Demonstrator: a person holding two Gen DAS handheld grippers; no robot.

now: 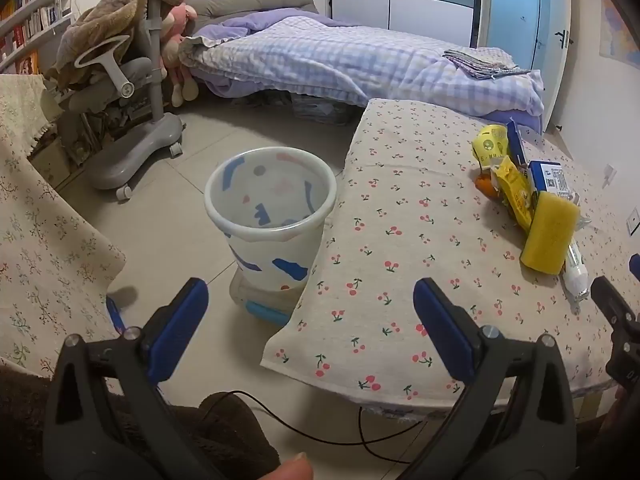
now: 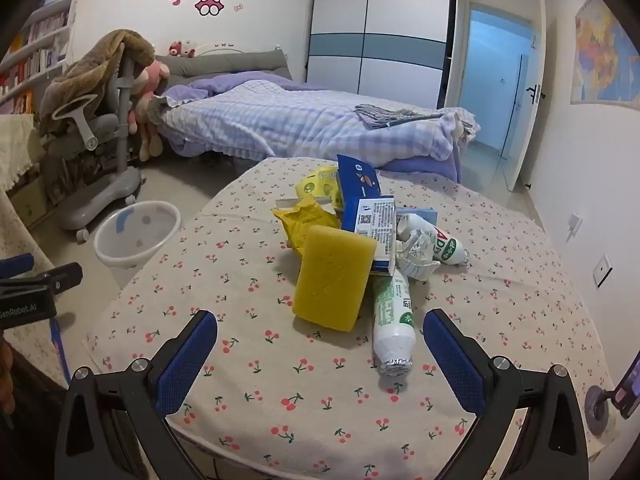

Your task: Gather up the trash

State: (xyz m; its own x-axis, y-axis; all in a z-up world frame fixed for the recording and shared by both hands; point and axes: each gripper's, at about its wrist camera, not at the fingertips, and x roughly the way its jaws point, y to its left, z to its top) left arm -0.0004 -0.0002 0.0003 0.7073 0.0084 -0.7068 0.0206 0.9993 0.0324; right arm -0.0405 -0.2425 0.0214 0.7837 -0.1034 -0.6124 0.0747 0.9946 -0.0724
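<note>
A pile of trash lies on the cherry-print table (image 2: pixel 280 380): a yellow sponge (image 2: pixel 334 276), a white bottle (image 2: pixel 392 320) with a foil cap, a second bottle (image 2: pixel 438 240), a blue carton (image 2: pixel 368 208), a yellow wrapper (image 2: pixel 306 218) and crumpled paper (image 2: pixel 416 256). My right gripper (image 2: pixel 320 340) stands open just in front of the sponge and the near bottle, holding nothing. A white bin (image 1: pixel 270 216) with blue marks stands on the floor left of the table. My left gripper (image 1: pixel 310 316) is open above the bin's foot and the table's corner. The sponge (image 1: pixel 550 232) shows at the right there.
A grey wheeled chair (image 1: pixel 120 92) draped with a brown blanket stands beyond the bin. A bed (image 2: pixel 304 128) with a checked quilt fills the back. A second cloth-covered table (image 1: pixel 36 208) is at the left. A black cable (image 1: pixel 320 436) hangs below the table edge.
</note>
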